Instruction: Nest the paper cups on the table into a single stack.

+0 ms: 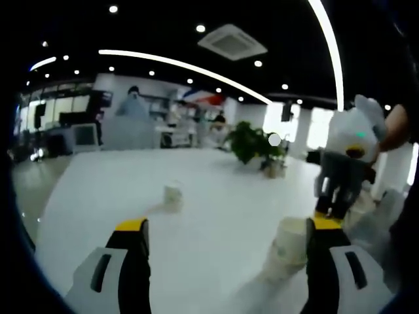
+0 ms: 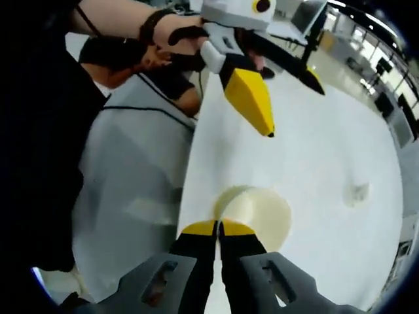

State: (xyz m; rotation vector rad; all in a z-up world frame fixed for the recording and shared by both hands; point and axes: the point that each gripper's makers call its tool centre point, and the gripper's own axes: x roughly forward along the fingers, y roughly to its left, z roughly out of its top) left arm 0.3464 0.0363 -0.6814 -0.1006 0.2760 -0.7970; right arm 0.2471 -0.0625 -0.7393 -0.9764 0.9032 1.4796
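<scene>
Right tool (image 2: 218, 228) is pinched onto the near cup's (image 2: 258, 209) rim; left tool (image 1: 226, 226) is wide, far cup (image 1: 173, 194) straight ahead on the worktop (image 1: 216, 183).

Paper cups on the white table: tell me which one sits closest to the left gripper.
The cream paper cup just inside the left gripper's right jaw, near the table's front edge. The other small paper cup stands alone, farther out mid-table.

Soft blur, bright overhead ceiling strips (image 1: 196, 69)

Open left gripper (image 1: 226, 229), cup (image 1: 288, 248) beside right finger (another (image 1: 173, 194) farther), white table (image 1: 216, 196)
</scene>
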